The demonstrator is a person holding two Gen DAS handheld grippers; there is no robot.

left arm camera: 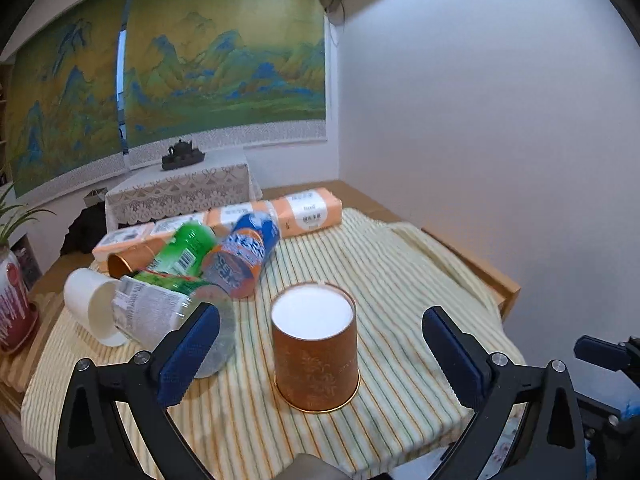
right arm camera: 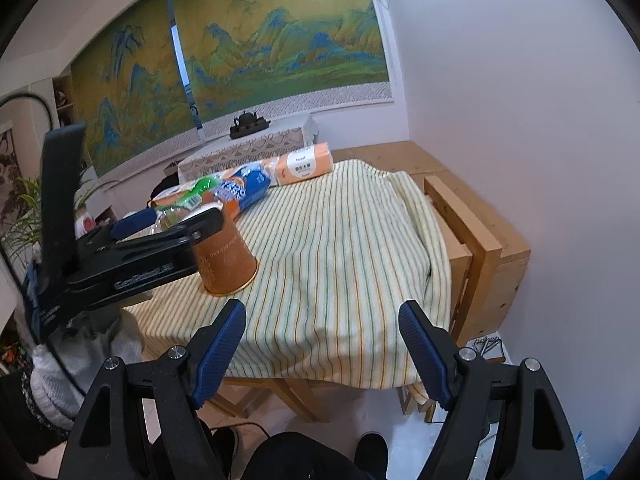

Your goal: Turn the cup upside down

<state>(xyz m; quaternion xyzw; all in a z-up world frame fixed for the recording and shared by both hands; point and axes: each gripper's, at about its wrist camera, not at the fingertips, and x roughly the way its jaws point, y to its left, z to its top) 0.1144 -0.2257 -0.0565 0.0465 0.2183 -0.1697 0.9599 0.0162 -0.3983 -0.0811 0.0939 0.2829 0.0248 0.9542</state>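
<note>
The orange paper cup (left arm camera: 315, 350) stands mouth-down on the striped cloth (left arm camera: 400, 280), its white base facing up and its wide gold-rimmed mouth flat against the fabric. A pale pattern is printed around its wall. Seen from the left wrist it sits dead centre, between the two blue pads, touching neither.

The cloth is cream with thin green and orange stripes, rumpled at the far right corner, and drapes over a pale wooden table (right arm camera: 480, 240) pushed against a white wall. At about ten o'clock from the cup lies a jumble: a clear plastic bottle (left arm camera: 160, 312) on its side, a green bottle (left arm camera: 188, 246), a blue-and-orange bottle (left arm camera: 244, 256), a white paper cup (left arm camera: 90, 304) tipped over, and a second orange cup (left arm camera: 120, 264) lying down. Behind them, at twelve o'clock, run orange-wrapped tissue packs (left arm camera: 308, 210). Further back a lace-covered stand holds a dark tea set (left arm camera: 182, 154), under a large green-and-blue landscape hanging (left arm camera: 224, 60).

The left gripper (left arm camera: 320, 356) hovers level over the near edge of the table, jaws spread wide and empty around the cup. The right gripper (right arm camera: 322, 354) hangs off the table's near edge at about five o'clock from the cup, well apart from it, likewise released and holding nothing.
</note>
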